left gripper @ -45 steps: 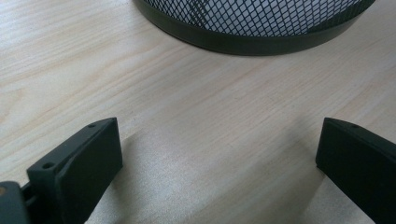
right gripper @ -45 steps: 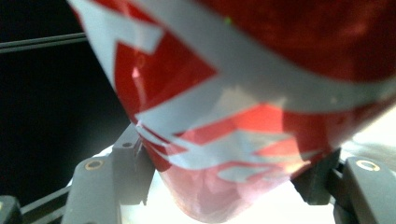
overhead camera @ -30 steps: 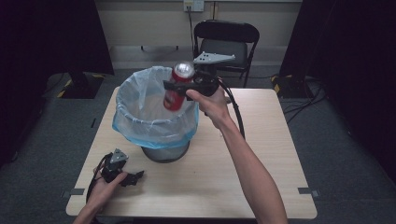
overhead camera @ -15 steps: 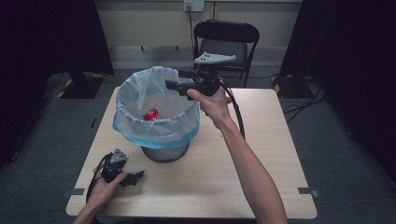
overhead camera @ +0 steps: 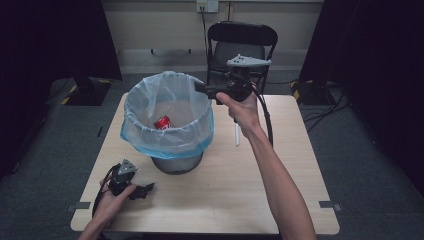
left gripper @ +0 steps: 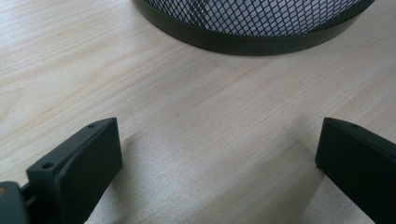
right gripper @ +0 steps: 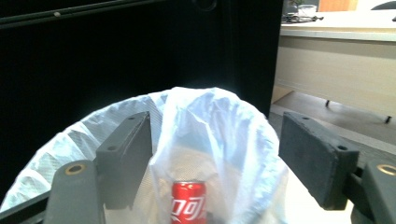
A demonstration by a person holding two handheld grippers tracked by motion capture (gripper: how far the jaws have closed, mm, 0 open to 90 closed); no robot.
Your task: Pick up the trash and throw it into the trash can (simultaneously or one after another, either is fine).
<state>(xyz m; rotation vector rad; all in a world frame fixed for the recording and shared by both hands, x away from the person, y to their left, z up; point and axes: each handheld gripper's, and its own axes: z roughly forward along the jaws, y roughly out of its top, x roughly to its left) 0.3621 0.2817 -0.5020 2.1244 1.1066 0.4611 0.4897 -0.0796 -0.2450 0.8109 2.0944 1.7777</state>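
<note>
Your tabletop [overhead camera: 215, 200] carried a mesh wastebasket [overhead camera: 177, 162] left of centre, lined with a pale blue plastic bag [overhead camera: 167, 137]. Your right gripper [overhead camera: 200, 88] hovered over the basket's far right rim, its jaws spread wide and holding nothing. Your left gripper [overhead camera: 147, 188] rested at the near left, jaws wide apart and empty too. The red cola can [overhead camera: 163, 122] lay inside the bag.

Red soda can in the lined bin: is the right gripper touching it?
Apart. In the high view the red soda can lies inside the lined bin; the right gripper, jaws open, hangs above the rim.
</note>
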